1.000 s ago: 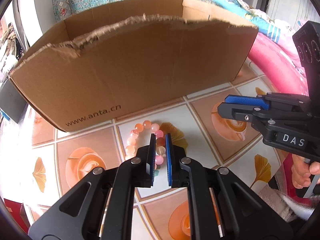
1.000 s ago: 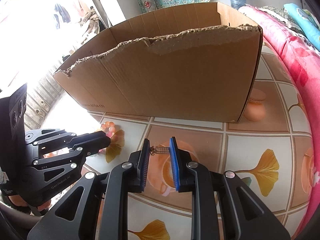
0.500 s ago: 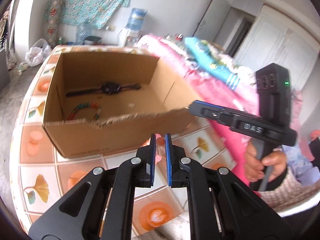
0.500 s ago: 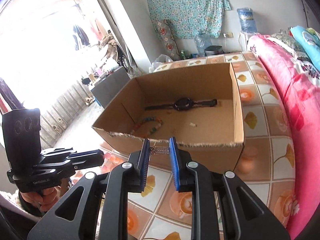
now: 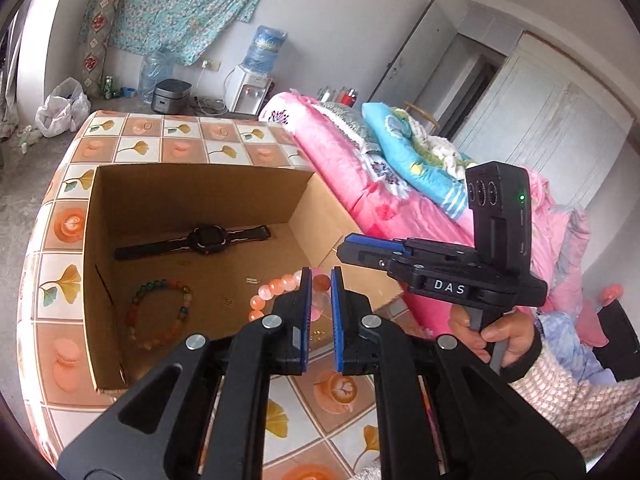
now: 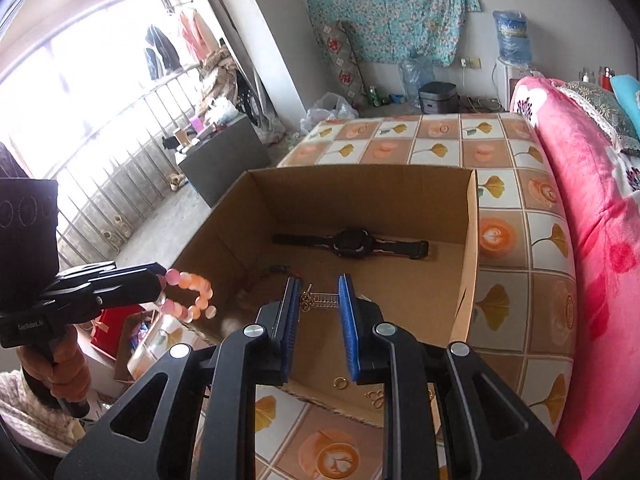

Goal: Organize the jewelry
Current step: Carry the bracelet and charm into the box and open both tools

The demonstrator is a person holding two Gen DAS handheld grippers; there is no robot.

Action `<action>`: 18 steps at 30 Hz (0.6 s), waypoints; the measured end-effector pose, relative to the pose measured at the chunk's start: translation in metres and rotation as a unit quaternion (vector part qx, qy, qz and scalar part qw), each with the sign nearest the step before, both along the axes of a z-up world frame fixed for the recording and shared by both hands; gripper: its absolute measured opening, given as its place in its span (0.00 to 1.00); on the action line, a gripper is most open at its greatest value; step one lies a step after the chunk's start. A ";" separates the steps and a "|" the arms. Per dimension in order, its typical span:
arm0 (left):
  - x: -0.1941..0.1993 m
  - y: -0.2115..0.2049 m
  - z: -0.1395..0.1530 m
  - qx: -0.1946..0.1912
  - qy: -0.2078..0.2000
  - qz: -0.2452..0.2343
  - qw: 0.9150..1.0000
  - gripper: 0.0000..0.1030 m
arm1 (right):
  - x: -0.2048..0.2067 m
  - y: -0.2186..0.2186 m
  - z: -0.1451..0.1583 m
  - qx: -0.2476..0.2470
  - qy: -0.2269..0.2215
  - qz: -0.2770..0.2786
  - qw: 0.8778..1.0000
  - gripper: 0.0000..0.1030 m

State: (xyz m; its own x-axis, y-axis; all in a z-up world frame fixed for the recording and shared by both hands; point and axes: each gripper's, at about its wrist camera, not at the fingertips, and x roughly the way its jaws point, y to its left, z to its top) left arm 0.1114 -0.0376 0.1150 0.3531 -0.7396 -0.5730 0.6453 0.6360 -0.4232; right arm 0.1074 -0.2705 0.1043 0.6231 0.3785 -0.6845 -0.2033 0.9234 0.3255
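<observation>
My left gripper (image 5: 320, 280) is shut on a pink-and-orange bead bracelet (image 5: 276, 286), which hangs over the near edge of an open cardboard box (image 5: 90, 240). In the right wrist view, my right gripper (image 6: 319, 284) is shut on a small gold comb-like piece (image 6: 325, 300) above the same box (image 6: 472, 248). On the box floor lie a black watch (image 5: 204, 238) and a multicoloured bead bracelet (image 5: 160, 312). Small gold rings (image 6: 340, 382) lie near the front wall. Each gripper shows in the other's view: the right gripper (image 5: 352, 246) to the right, the left gripper (image 6: 158, 270) with the bracelet (image 6: 196, 292) to the left.
The box stands on a table with a tiled leaf-and-cup cloth (image 5: 160, 140). Pink bedding (image 6: 592, 240) runs along the table's right side. A person's hand (image 5: 496, 332) grips the right handle. Beyond the table are a water dispenser (image 5: 252, 88) and a floor with bags.
Both grippers rose from the tabletop in front of the box to above its near wall, carrying the bracelet and the gold piece. The box's inside has come into view.
</observation>
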 end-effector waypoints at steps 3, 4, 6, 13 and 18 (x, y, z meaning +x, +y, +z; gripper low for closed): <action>0.028 -0.020 -0.020 0.025 0.029 -0.001 0.999 0.08 | 0.016 -0.001 -0.016 -0.023 0.035 0.005 0.999 0.20; 0.037 -0.025 -0.029 0.035 0.043 0.000 0.998 0.08 | 0.022 -0.001 -0.020 -0.031 0.043 0.008 0.999 0.20; 0.053 -0.037 -0.046 0.042 0.074 -0.004 0.996 0.08 | 0.033 -0.002 -0.025 -0.040 0.057 0.015 0.997 0.20; 0.082 -0.069 -0.084 0.068 0.148 -0.004 0.987 0.08 | 0.063 -0.001 -0.031 -0.079 0.078 0.020 0.994 0.20; 0.087 -0.081 -0.092 0.081 0.169 -0.003 0.982 0.25 | 0.072 0.000 -0.031 -0.103 0.079 0.013 0.992 0.20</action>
State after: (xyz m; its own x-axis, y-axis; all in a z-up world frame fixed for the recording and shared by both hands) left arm 0.1982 -0.1187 0.0225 0.1180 -0.6313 -0.7665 0.4899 0.7084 -0.5081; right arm 0.1797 -0.2702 0.0730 0.4947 0.2351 -0.8367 -0.1892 0.9688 0.1603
